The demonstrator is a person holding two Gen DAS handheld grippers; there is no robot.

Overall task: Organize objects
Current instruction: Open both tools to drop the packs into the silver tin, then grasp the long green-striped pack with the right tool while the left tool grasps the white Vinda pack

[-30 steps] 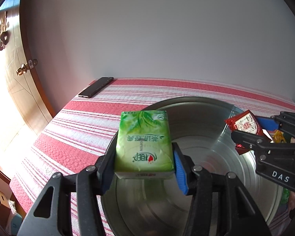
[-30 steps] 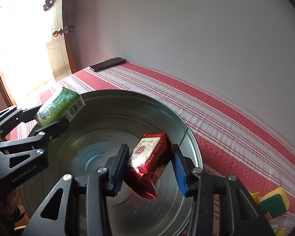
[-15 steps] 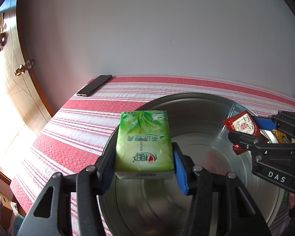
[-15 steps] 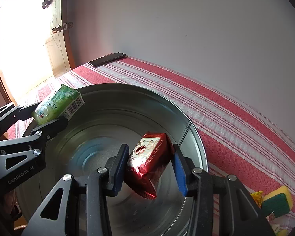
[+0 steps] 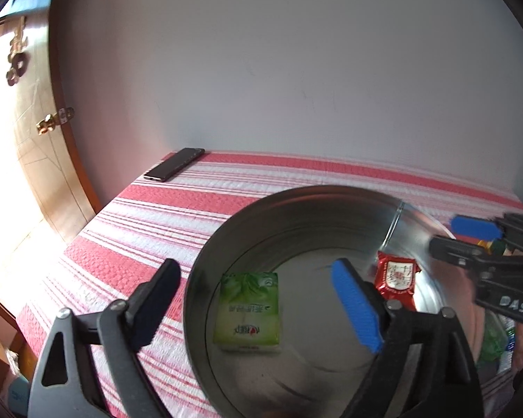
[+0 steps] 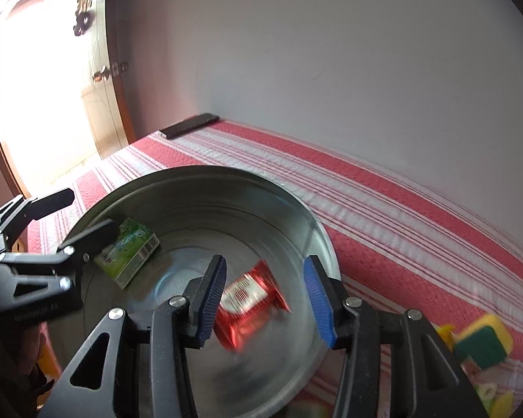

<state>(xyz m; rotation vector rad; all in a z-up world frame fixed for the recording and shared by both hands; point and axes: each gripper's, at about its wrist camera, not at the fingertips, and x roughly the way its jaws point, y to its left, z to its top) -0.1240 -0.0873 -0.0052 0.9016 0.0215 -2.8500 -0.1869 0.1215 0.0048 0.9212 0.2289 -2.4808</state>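
Two grippers, left gripper (image 5: 258, 299) and right gripper (image 6: 265, 299), have just opened their jaws over the metal tub (image 5: 296, 198); green tissue pack (image 5: 249, 310) and red snack packet (image 6: 247, 296) drop inside. Next: fetch the sponge (image 6: 483, 341) at far right.

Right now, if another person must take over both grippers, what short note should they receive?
Left gripper: open, fingers have just been opening, nothing gripped.
Right gripper: open, fingers have just been opening, nothing gripped.
Green tissue pack and red snack packet, which looks blurred: both released inside the metal tub.
Left to do: the sponge and small items beside it lie outside on the striped cloth.
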